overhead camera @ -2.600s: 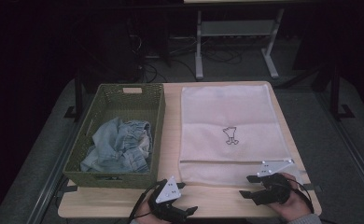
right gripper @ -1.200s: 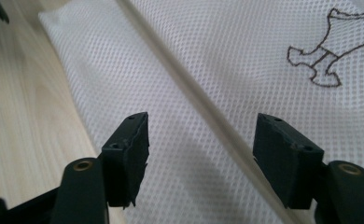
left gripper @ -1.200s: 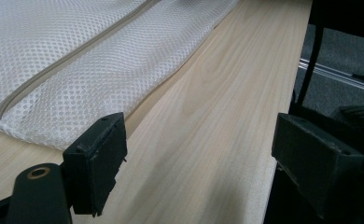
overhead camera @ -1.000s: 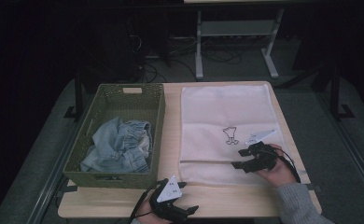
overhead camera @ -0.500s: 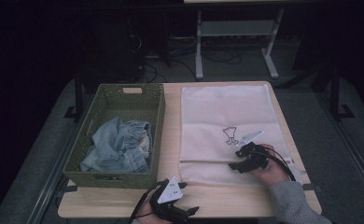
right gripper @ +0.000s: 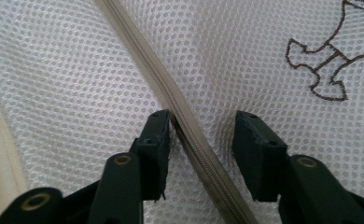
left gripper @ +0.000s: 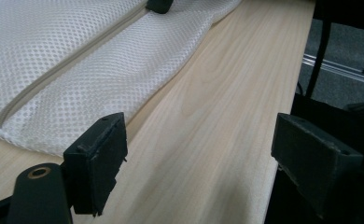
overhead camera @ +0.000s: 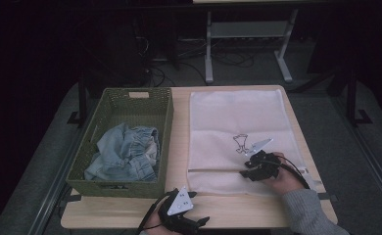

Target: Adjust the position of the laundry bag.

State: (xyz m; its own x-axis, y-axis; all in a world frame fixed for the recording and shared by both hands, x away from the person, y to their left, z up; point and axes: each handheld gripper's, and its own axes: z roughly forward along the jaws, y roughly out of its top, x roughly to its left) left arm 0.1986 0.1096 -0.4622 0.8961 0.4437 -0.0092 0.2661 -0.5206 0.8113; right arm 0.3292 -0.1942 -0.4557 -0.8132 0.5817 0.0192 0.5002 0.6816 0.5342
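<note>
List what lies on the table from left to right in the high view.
Green basket holding the denim garment → left gripper at the near edge → white mesh laundry bag → right gripper, its jaws astride the bag's zipper.

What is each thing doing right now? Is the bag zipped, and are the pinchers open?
White mesh laundry bag: flat on the table, zipper closed where it shows.
Green woven basket: holds crumpled blue denim clothes.
Left gripper: open over bare wooden table.
Right gripper: pressed onto the mesh, jaws just closing either side of the zipper, not yet pinching.
</note>
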